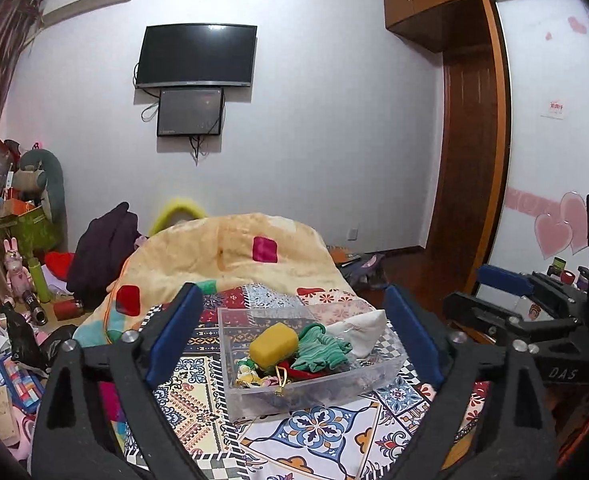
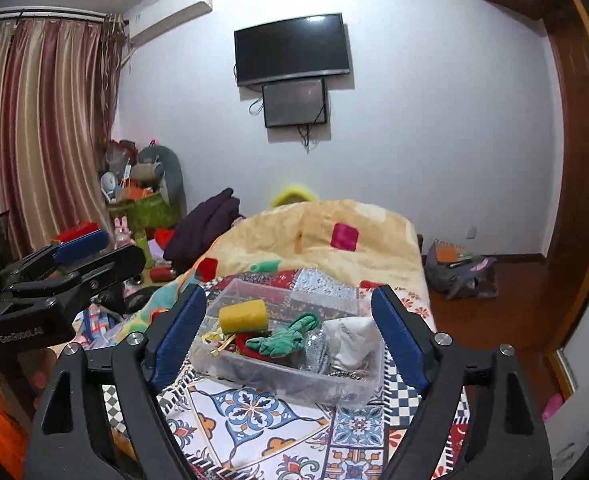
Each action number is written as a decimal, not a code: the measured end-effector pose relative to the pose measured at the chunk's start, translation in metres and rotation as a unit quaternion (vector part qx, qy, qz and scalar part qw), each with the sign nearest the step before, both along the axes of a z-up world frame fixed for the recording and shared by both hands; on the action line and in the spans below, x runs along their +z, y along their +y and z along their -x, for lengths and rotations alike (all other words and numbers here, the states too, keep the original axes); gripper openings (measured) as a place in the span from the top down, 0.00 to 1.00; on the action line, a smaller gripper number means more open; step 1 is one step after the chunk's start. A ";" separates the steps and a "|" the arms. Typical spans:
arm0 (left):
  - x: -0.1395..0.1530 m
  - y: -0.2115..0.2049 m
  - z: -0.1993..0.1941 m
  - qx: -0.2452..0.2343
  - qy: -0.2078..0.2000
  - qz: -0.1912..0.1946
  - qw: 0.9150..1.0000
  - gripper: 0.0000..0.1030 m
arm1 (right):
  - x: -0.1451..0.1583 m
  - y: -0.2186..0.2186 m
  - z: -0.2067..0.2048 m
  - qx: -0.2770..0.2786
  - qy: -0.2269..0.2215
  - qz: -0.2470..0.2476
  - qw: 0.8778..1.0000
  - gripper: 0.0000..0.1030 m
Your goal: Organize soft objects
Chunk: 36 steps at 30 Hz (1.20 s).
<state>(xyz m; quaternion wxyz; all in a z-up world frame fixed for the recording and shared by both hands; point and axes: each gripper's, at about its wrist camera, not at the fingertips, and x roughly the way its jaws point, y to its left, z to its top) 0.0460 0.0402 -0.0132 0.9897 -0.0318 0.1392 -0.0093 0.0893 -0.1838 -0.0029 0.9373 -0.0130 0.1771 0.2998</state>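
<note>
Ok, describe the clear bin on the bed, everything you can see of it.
The bin is a shallow, rectangular, open-topped tray of clear plastic, sitting flat on the patterned bedspread. Inside lie a yellow sponge, a green plush, a white cloth propped against one end, plus red, gold and silvery bits too tangled to name. Neither gripper touches it; it shows between open jaws in both views.

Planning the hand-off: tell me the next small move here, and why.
Probably draw both grippers back from the clear bin. The left gripper and right gripper are open and empty, and the yellow sponge, green cloth and white cloth already lie inside it.
</note>
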 end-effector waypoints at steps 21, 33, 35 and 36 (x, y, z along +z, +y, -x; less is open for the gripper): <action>-0.015 -0.006 0.000 0.001 0.013 -0.014 1.000 0.01 | -0.006 -0.009 0.008 -0.008 -0.012 -0.015 1.000 0.03; -0.015 -0.007 0.001 0.001 0.012 -0.015 1.000 0.01 | -0.003 -0.011 0.011 -0.007 -0.015 -0.016 1.000 0.03; -0.015 -0.007 0.001 0.001 0.013 -0.014 1.000 0.01 | -0.003 -0.012 0.011 -0.007 -0.015 -0.017 1.000 0.03; -0.014 -0.007 0.001 0.001 0.013 -0.013 1.000 0.01 | -0.002 -0.011 0.011 -0.007 -0.016 -0.018 1.000 0.03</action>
